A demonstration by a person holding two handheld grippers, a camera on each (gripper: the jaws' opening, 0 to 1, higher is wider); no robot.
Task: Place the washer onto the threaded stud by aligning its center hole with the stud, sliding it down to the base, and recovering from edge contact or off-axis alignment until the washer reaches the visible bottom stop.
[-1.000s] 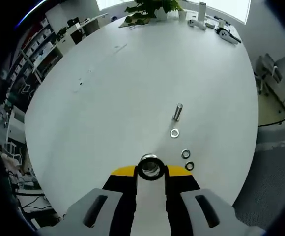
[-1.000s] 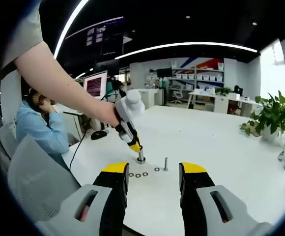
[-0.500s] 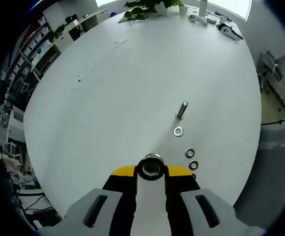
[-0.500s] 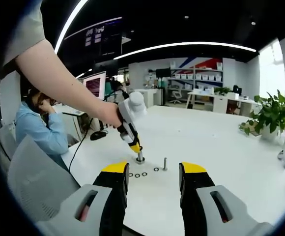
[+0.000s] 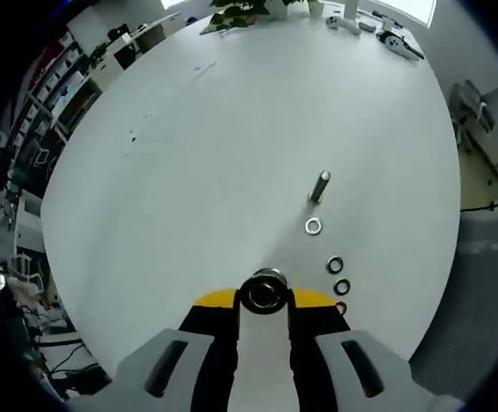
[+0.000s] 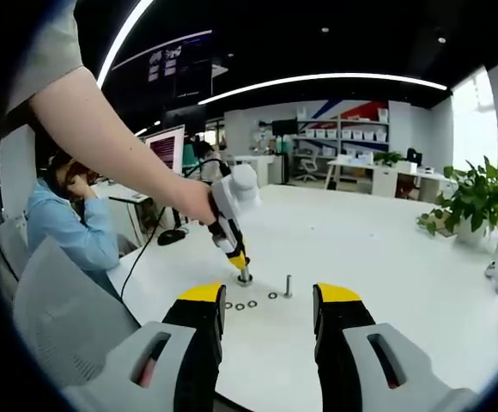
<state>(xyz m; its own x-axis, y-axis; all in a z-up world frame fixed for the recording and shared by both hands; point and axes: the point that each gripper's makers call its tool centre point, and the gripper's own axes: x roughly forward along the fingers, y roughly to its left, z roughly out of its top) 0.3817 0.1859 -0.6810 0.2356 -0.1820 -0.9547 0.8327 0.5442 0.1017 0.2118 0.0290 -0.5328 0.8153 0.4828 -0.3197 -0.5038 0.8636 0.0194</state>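
Observation:
A threaded stud (image 5: 319,186) (image 6: 288,286) stands upright on the white table (image 5: 232,137). A silver washer (image 5: 313,227) (image 6: 273,296) lies flat just in front of the stud. Three darker washers (image 5: 338,276) (image 6: 241,305) lie in a row further out. My left gripper (image 5: 264,299) (image 6: 237,262) is shut on a short metal cylinder (image 5: 264,292) (image 6: 245,276), which I see end-on; it is low over the table, left of the stud. My right gripper (image 6: 270,300) is open with nothing between its jaws, back from the parts.
A potted plant (image 5: 249,10) (image 6: 476,202) and white devices (image 5: 386,39) sit at the far side of the table. A seated person in blue (image 6: 69,227) and a grey chair back (image 6: 69,326) are at the left. The table's edge (image 5: 442,283) runs close to the washers.
The left gripper, still holding the cylinder, has shifted slightly right and tilted. The left gripper view has moved a little with it. The right gripper, stud and washers have not moved.

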